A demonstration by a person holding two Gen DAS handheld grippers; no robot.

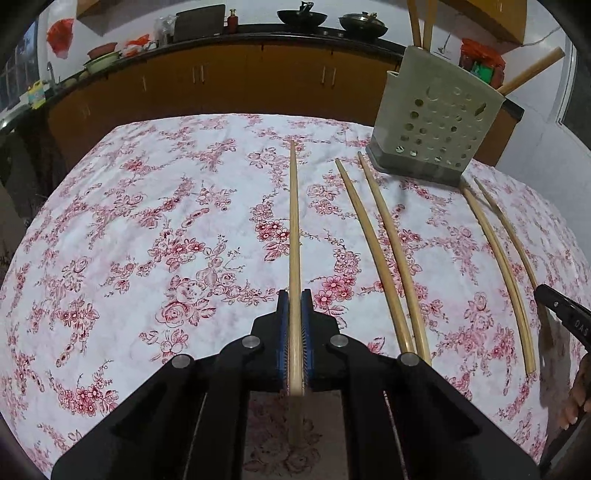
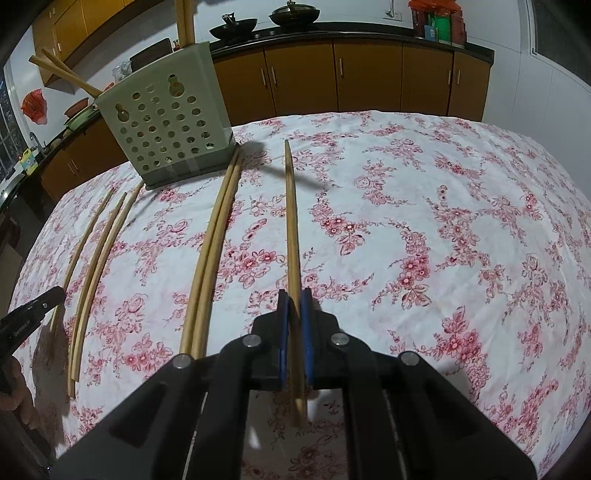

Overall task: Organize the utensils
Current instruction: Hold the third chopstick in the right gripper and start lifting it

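My left gripper (image 1: 295,295) is shut on a long wooden chopstick (image 1: 294,221) that points away over the floral tablecloth. My right gripper (image 2: 294,295) is shut on another wooden chopstick (image 2: 291,221). A perforated pale green utensil holder (image 1: 439,122) stands at the far side of the table, with several chopsticks standing in it; it also shows in the right wrist view (image 2: 166,122). Loose chopsticks lie on the cloth: a pair (image 1: 384,254) and another pair (image 1: 498,258) to the right of my left gripper. In the right wrist view a pair (image 2: 210,258) lies left of my gripper.
The table is covered by a white cloth with red flowers (image 1: 166,240). Behind it run brown kitchen cabinets (image 2: 369,77) and a dark counter with woks (image 1: 303,16). The other gripper's black tip shows at each view's edge (image 1: 565,314) (image 2: 33,314).
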